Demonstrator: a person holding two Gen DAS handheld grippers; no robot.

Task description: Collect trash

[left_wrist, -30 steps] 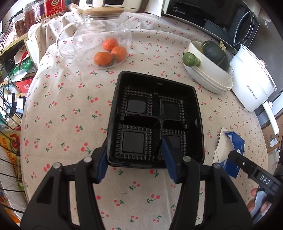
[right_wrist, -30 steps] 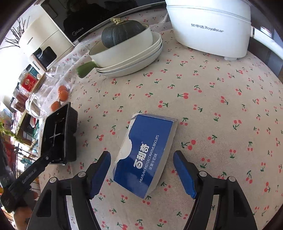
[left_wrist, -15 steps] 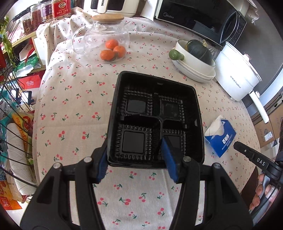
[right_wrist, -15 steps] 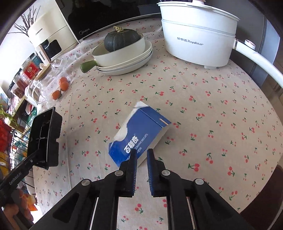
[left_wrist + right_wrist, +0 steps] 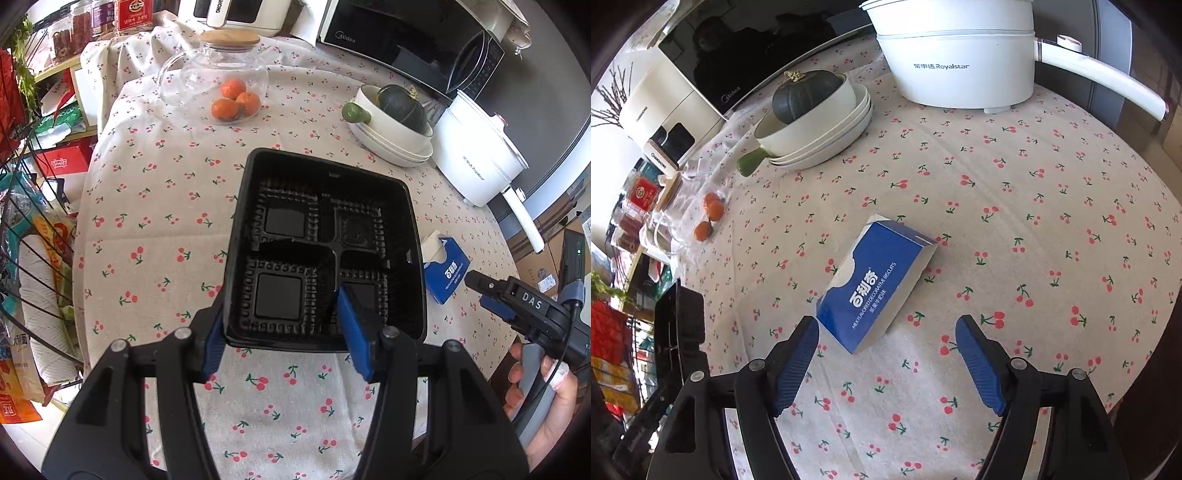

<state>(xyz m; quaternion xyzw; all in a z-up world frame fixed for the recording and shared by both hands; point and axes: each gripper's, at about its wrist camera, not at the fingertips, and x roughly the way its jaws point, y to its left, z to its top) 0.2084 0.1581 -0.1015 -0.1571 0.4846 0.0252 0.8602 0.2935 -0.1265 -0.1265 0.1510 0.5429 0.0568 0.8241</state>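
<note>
A black plastic tray point(image 5: 325, 236) with several compartments hangs above the table, and my left gripper point(image 5: 280, 314) is shut on its near left part. One blue pad sits outside the left wall and the other inside the tray. The tray point(image 5: 679, 325) also shows edge-on at the left of the right wrist view. A blue biscuit box point(image 5: 875, 280) lies flat on the cherry-print tablecloth, its near corner just ahead of my right gripper point(image 5: 886, 350). That gripper's jaws are opening and its pads touch nothing. A hand holds the right gripper point(image 5: 487, 295) beside the box point(image 5: 445, 273).
A glass jar with oranges point(image 5: 232, 99) stands at the back. Stacked white dishes with a dark pumpkin point(image 5: 809, 125) and a white electric pot point(image 5: 960, 62) stand behind the box, a microwave point(image 5: 406, 40) beyond. A wire rack point(image 5: 29, 229) with bags flanks the table's left edge.
The right gripper, wide around the box a second ago and shut behind it half a second ago, stands wide again. Both grippers have drawn back and up, the tray rising with the left one.
</note>
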